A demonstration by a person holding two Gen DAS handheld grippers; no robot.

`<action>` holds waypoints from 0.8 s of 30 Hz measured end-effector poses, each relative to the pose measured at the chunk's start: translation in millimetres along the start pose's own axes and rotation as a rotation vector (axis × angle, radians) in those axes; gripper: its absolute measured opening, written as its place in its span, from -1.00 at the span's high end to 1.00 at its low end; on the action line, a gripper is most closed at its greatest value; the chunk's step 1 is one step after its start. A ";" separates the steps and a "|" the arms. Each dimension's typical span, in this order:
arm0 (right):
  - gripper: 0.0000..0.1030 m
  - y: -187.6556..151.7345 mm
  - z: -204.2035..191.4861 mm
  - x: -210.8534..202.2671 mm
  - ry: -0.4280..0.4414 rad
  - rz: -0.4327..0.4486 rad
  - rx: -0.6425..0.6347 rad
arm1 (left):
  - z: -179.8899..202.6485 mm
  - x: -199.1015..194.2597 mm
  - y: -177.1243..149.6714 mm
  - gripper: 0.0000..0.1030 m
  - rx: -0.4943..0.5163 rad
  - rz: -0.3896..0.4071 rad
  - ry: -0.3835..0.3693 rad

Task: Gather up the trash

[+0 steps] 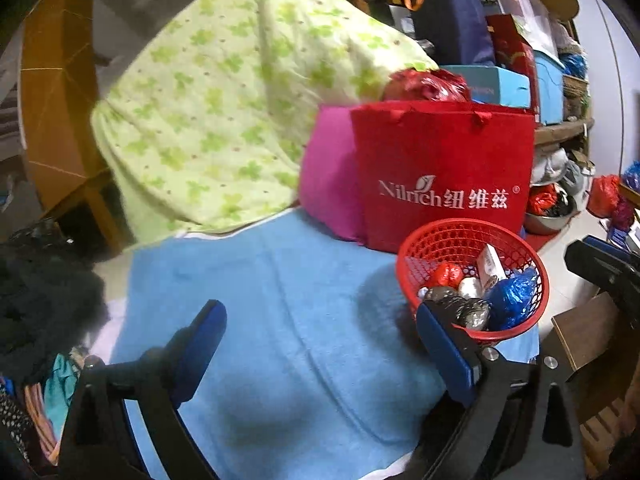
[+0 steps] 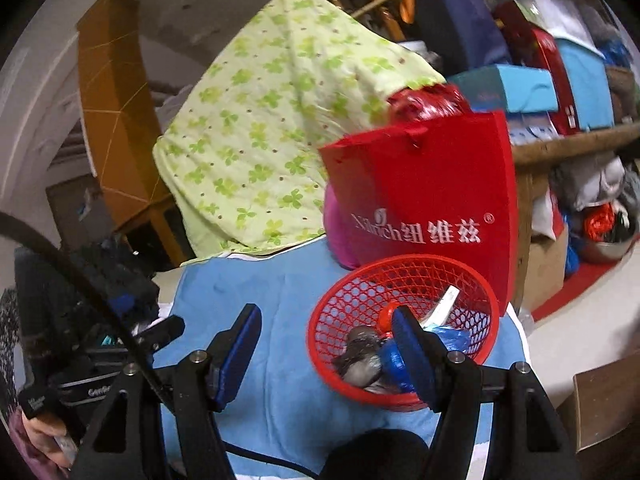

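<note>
A red mesh basket (image 1: 440,236) stands on a blue towel (image 1: 280,300); it also shows in the right wrist view (image 2: 360,280). It holds several pieces of trash: a red wad (image 1: 446,273), grey foil balls (image 1: 472,308), a blue plastic wad (image 1: 512,296) and a white carton (image 1: 491,266). My left gripper (image 1: 320,324) is open and empty above the towel, left of the basket. My right gripper (image 2: 326,330) is open and empty, its right finger (image 2: 412,348) in front of the basket.
A red Nilrich bag (image 1: 444,176) and a pink bundle (image 1: 328,172) stand behind the basket. A green patterned cloth (image 1: 224,92) drapes at the back. Dark clothes (image 1: 40,300) lie left. Cluttered shelves (image 1: 520,60) stand right.
</note>
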State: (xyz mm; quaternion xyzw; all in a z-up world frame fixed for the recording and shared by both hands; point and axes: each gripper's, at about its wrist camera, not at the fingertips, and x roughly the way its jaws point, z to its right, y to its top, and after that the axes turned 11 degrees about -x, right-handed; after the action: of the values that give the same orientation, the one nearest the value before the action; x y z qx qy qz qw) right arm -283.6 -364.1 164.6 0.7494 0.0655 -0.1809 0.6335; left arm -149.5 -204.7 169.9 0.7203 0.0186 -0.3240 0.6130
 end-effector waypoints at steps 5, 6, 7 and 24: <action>-0.40 1.1 -19.2 -19.0 -0.068 -0.002 -0.050 | -9.7 -23.7 -6.1 -0.88 -0.010 0.028 0.044; -0.40 0.5 -23.1 -23.4 -0.076 -0.006 -0.064 | -11.3 -26.8 -6.7 -0.88 -0.012 0.030 0.048; -0.40 -0.1 -25.6 -25.7 -0.080 -0.007 -0.071 | -12.8 -30.2 -7.4 -0.88 -0.016 0.034 0.055; -0.40 -0.6 -45.7 -41.1 -0.146 -0.072 -0.111 | -29.2 -66.5 -11.6 -0.91 -0.054 0.069 0.134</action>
State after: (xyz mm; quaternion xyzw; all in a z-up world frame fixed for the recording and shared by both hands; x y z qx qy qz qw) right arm -313.3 -314.1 184.6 0.6950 0.0558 -0.2537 0.6704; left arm -193.9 -151.1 193.4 0.7237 0.0434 -0.2532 0.6405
